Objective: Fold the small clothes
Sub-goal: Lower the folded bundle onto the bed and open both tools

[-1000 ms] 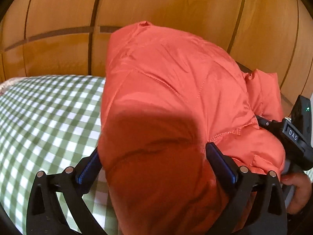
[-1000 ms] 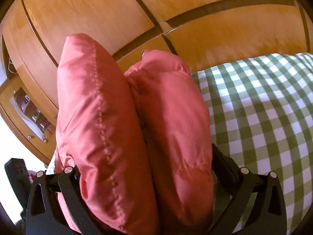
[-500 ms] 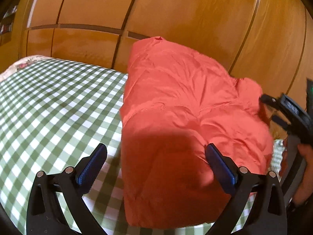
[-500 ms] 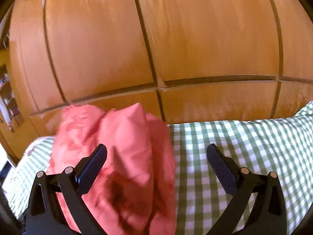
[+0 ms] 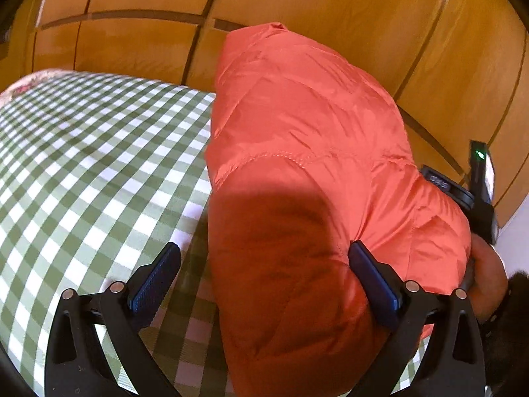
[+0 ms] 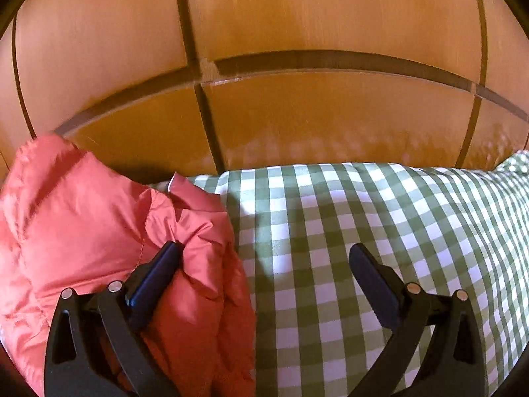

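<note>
Both of my grippers stand with their jaws spread wide and grip nothing; behind everything rises a wall of glossy orange-brown wooden panels (image 6: pixel 297 33) crossed by dark grooves; below it spreads the green-and-white checked cloth (image 5: pixel 82 165) that covers the soft surface, slightly rumpled at its far edge; on that cloth lies the small orange-red puffer jacket (image 5: pixel 297 125), quilted with stitched seams, shiny, and bundled into a thick mound whose upper end rises against the panels; in my left wrist view it fills the middle and right of the picture, its near end dark with shadow; my left gripper (image 5: pixel 264 278) straddles that near end, the right blue pad touching the fabric and the left pad clear of it over the checks; in my right wrist view the jacket sits at the left, creased and puffy, its folds overlapping; my right gripper (image 6: pixel 264 278) is released too, its left finger pressed in among the folds and its right finger over bare cloth; my right hand (image 5: pixel 489 281) shows at the edge of the left view, wrapped round its black handle.
</note>
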Demonstrator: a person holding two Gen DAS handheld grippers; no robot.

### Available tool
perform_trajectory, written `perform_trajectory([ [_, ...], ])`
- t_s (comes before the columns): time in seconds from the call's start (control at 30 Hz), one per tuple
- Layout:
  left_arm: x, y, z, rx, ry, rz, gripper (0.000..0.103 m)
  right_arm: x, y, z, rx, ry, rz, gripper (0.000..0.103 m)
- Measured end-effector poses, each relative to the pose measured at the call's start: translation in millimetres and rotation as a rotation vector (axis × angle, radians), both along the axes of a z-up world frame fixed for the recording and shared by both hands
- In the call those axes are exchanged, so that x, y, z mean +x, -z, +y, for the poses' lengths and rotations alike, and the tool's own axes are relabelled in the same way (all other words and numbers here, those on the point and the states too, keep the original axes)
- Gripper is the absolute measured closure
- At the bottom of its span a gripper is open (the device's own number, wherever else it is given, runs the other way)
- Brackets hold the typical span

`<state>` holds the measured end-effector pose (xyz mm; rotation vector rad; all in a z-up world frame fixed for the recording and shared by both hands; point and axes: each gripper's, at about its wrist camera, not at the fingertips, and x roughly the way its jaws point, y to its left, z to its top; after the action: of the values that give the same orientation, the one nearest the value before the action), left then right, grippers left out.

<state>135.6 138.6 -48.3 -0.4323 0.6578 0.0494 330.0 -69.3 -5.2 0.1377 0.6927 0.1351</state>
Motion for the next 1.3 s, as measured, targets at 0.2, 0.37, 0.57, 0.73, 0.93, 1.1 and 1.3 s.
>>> perform_trajectory([
  [0.2, -40.9, -12.8, -3.3, 0.023, -0.076, -0.059, 0.003, -107.4, -55.0, -12.7, 0.068, -0.073, -0.18, 0.002],
  [0.37, -56.3, -18.0, -13.1, 0.054, -0.104, -0.077, 0.003, -143.9, -34.6, 2.0, 0.005, -0.127, -0.136, 0.002],
  [0.57, -41.4, -8.0, -24.4, 0.076, -0.038, 0.015, 0.003, -110.5, 25.0, -12.4, -0.001, -0.042, 0.019, 0.002],
  [0.73, -50.2, -11.4, -30.4, 0.135, -0.063, 0.029, 0.003, -121.7, 16.9, -12.4, -0.014, -0.044, -0.014, 0.002],
  [0.93, -70.4, -17.5, -41.6, 0.188, -0.084, 0.022, 0.003, -160.1, 3.6, -14.7, 0.02, -0.049, -0.039, 0.002],
  [1.1, -89.7, -19.1, -50.9, 0.188, -0.104, 0.046, 0.003, -198.2, 1.1, -5.9, -0.044, -0.094, -0.051, 0.002],
  [1.3, -117.4, -25.5, -77.5, 0.277, -0.075, 0.036, 0.003, -236.8, 1.4, -3.8, -0.037, -0.143, -0.09, 0.002],
])
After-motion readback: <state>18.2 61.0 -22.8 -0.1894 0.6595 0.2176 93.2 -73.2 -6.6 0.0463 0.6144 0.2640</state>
